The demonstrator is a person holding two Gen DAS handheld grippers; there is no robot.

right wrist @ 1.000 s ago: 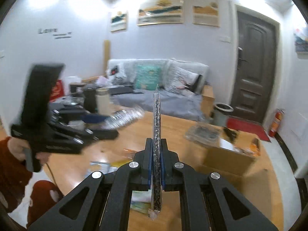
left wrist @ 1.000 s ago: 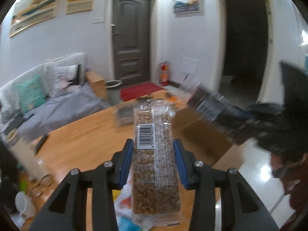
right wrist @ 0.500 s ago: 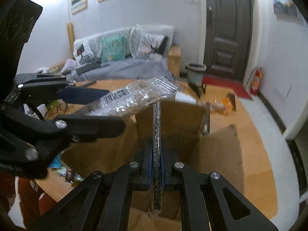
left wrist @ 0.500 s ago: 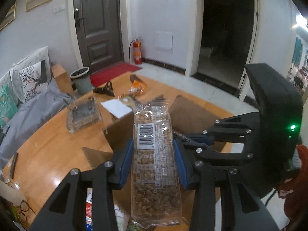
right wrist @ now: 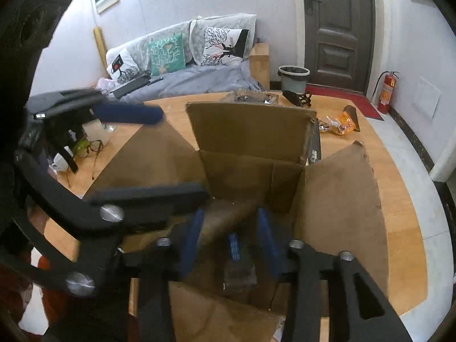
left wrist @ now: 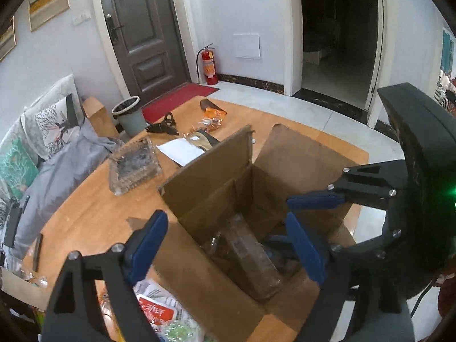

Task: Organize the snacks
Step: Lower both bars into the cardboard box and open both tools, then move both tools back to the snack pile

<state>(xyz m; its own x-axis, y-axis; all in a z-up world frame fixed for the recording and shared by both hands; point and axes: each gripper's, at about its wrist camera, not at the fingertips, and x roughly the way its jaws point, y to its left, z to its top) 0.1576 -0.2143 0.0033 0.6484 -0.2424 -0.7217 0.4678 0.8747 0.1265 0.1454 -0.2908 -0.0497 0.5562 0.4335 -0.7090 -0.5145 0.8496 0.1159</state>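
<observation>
An open cardboard box (left wrist: 199, 188) (right wrist: 250, 131) stands on the round wooden table. My left gripper (left wrist: 228, 245) hangs over its near wall; its jaws are opening wide and nothing is between them. Below it, a clear pack of peanut bars (left wrist: 250, 259) lies inside the box. My right gripper (right wrist: 229, 228) also points down into the box, its jaws opening. A dark flat snack pack (right wrist: 235, 256) sits loose beneath and between its pads, which do not press on it. Each gripper shows in the other's view, the right gripper (left wrist: 287, 219) and the left gripper (right wrist: 171, 154).
On the table behind the box are a glass dish (left wrist: 134, 165), a white paper (left wrist: 182, 149), an orange snack bag (left wrist: 213, 116) and a black tool (left wrist: 162, 126). More snack packets (left wrist: 159, 313) lie near me. Glasses (right wrist: 88, 145) and a cup (right wrist: 61, 161) sit left.
Both grippers swung over the box and tipped downward while shut on their packs. Since half a second ago both have opened, and the two packs have dropped into the box.
</observation>
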